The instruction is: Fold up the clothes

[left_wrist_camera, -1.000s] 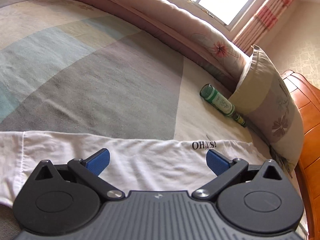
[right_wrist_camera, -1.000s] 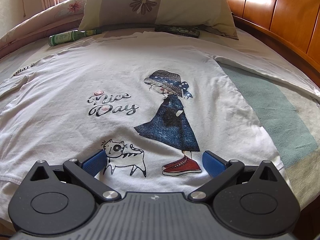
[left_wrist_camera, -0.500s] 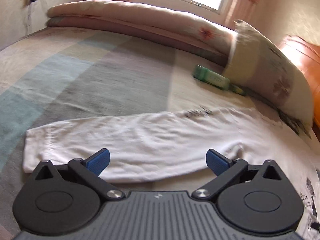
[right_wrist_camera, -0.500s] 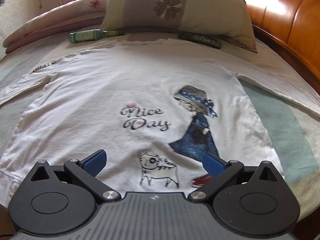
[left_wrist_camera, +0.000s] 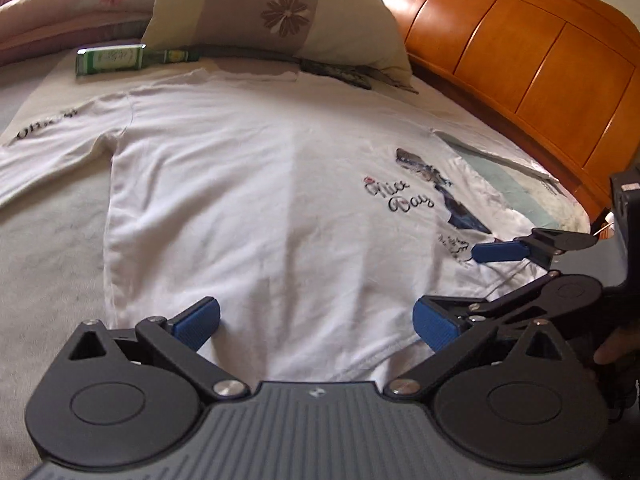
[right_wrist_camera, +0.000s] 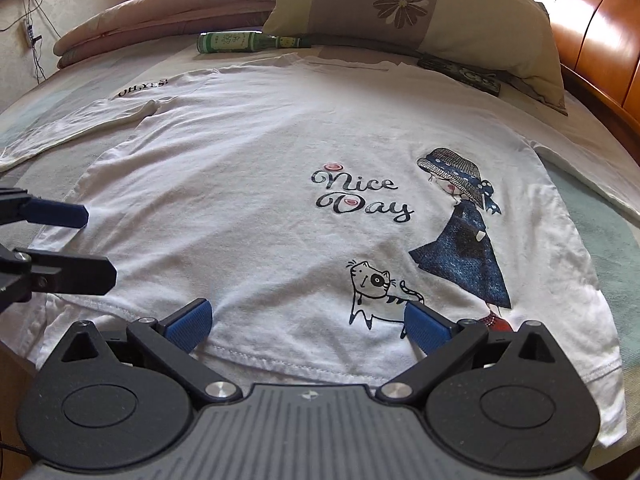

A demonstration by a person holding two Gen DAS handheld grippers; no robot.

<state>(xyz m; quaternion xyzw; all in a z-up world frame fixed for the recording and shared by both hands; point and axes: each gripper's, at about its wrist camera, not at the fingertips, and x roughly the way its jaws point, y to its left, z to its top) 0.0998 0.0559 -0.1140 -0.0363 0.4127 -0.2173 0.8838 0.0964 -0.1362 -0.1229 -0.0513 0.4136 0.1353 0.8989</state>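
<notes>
Left gripper (left_wrist_camera: 316, 322): jaws spread wide, grasping nothing, pads poised over the hem of the shirt (left_wrist_camera: 256, 184) toward its left corner. Right gripper (right_wrist_camera: 306, 322): likewise released, jaws wide apart, blue pads at the hem, straddling the cat print; nothing between them. Each gripper shows in the other's view, side by side along the bed's (right_wrist_camera: 592, 240) near edge.

Shirt: white, long-sleeved, spread flat and face up on the bed, hem at the near edge, collar toward the pillow (right_wrist_camera: 420, 8) at the head edge. Front print reads "Nice Day" with a girl in a hat and blue dress and a small cat beneath. Left sleeve (right_wrist_camera: 80, 120) extends toward the bed's left edge and bears "OH,YES!" near the shoulder. Right sleeve runs toward the headboard (left_wrist_camera: 520, 48) side. Light creasing only; no fold made.

Beyond the collar: a green bottle (right_wrist_camera: 236, 42) lying on its side just beside the pillow, and a dark flat item (right_wrist_camera: 460, 72) partly under the pillow; cannot tell what it is. A rolled quilt (right_wrist_camera: 160, 12) lies along the far edge.

Change since 0.5 s ago: the left gripper's view has swung from the left sleeve to the shirt body and hem. The right gripper has shifted slightly; the print now sits further right in its view. Shirt unmoved.
</notes>
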